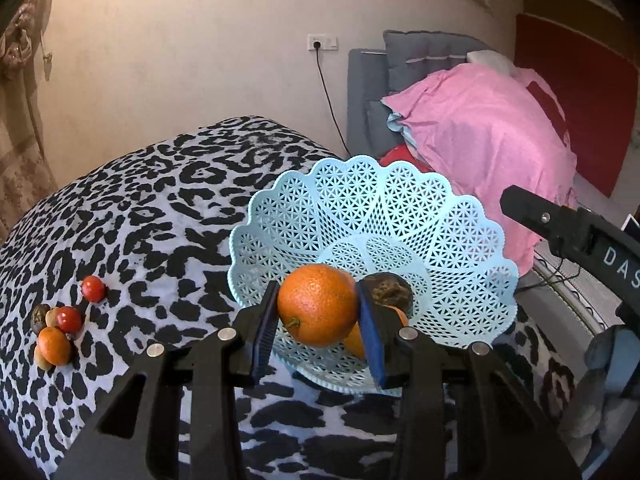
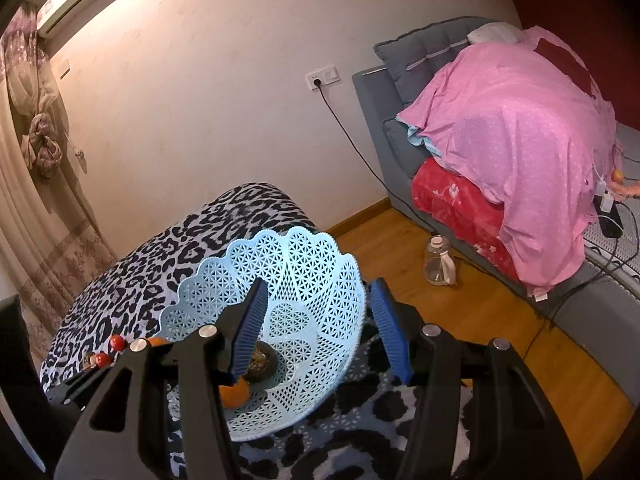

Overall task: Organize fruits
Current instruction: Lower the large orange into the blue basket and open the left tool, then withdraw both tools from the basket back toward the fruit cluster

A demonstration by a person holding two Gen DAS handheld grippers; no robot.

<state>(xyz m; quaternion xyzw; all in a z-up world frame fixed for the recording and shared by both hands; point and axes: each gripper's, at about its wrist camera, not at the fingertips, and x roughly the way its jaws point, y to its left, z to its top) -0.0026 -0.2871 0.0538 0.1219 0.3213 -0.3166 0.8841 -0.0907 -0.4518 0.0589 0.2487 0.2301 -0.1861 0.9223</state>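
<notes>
My left gripper [image 1: 318, 320] is shut on a large orange [image 1: 318, 304] and holds it over the near side of a light blue lattice basket [image 1: 440, 240]. Inside the basket lie a dark brown fruit [image 1: 390, 292] and a smaller orange [image 1: 356, 342], partly hidden behind my fingers. My right gripper [image 2: 316, 328] is open and empty, straddling the basket's right rim [image 2: 352, 300]; the dark fruit [image 2: 262, 360] and small orange [image 2: 236, 394] show below its left finger. On the leopard-print table a cluster of small fruits remains at the left: red ones [image 1: 93, 289], an orange one [image 1: 54, 346], a dark one [image 1: 40, 314].
The leopard-print cloth [image 1: 160, 208] covers the table. A grey sofa with a pink blanket [image 2: 520, 152] stands to the right. A clear jar [image 2: 438, 260] stands on the wooden floor. A cable runs from the wall socket [image 2: 322, 78].
</notes>
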